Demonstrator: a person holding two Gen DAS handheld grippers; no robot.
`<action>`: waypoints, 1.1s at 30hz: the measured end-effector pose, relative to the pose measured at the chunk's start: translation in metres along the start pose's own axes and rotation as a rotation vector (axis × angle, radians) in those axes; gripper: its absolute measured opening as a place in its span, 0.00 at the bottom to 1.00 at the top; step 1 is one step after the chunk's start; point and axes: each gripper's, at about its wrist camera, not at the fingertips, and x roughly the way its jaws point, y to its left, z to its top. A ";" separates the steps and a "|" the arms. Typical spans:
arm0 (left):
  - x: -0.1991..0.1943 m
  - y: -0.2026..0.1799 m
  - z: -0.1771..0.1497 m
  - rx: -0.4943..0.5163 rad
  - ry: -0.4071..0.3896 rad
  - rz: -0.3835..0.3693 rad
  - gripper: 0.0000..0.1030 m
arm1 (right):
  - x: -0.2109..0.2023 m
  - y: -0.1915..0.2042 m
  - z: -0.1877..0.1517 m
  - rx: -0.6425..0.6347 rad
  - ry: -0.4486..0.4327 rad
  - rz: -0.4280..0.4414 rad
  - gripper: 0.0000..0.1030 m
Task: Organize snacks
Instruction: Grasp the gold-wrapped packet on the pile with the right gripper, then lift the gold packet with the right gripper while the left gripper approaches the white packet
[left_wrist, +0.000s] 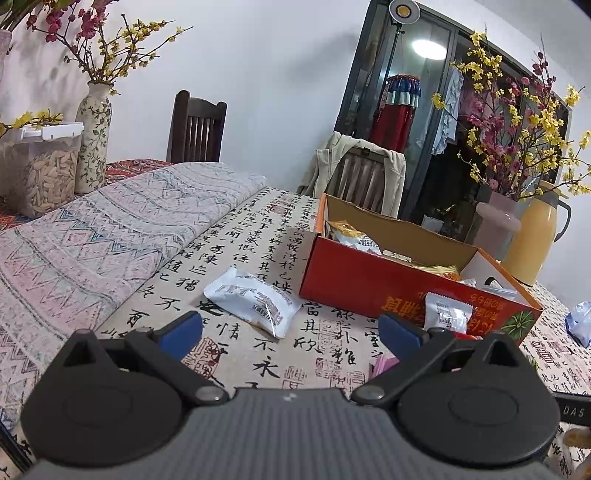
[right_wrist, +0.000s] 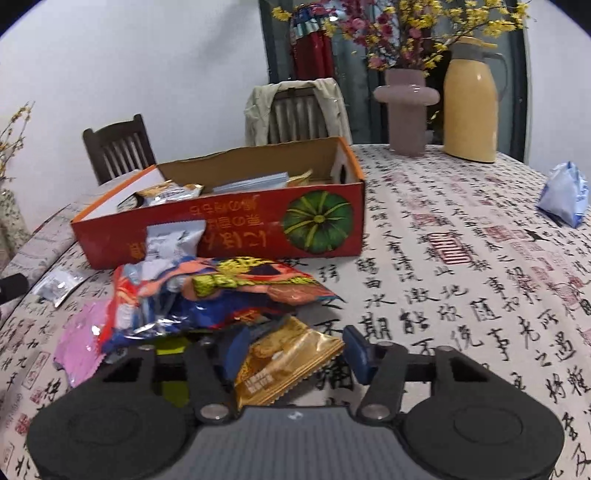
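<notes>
Gold packet (right_wrist: 284, 360) on the table, at the near edge of the snack pile (right_wrist: 207, 295), sits between the right gripper (right_wrist: 295, 350) pads, which look closed on its sides. Grip mid-packet, lift clear of the pile, carry to the box (right_wrist: 229, 229). Left gripper (left_wrist: 291, 328) is spread, empty.

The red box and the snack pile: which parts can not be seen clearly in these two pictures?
- Red box floor, both views: hidden by its own front wall and the packets inside.
- Pink packet, right wrist view: partly covered by the blue-orange bag.
- Gold packet lower end: hidden behind the right tool.
- Small white packet, left wrist view: lower part hidden by the left tool.
- Print on the packets: too small and blurred.
</notes>
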 end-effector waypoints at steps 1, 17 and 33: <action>0.000 0.000 0.000 -0.001 0.000 0.001 1.00 | 0.000 0.002 -0.001 -0.016 0.002 -0.005 0.48; 0.000 0.001 0.000 -0.006 -0.002 0.004 1.00 | -0.039 -0.018 -0.011 -0.105 -0.054 -0.053 0.81; 0.001 0.002 0.001 -0.011 0.002 0.008 1.00 | -0.001 -0.032 -0.004 -0.095 0.073 -0.035 1.00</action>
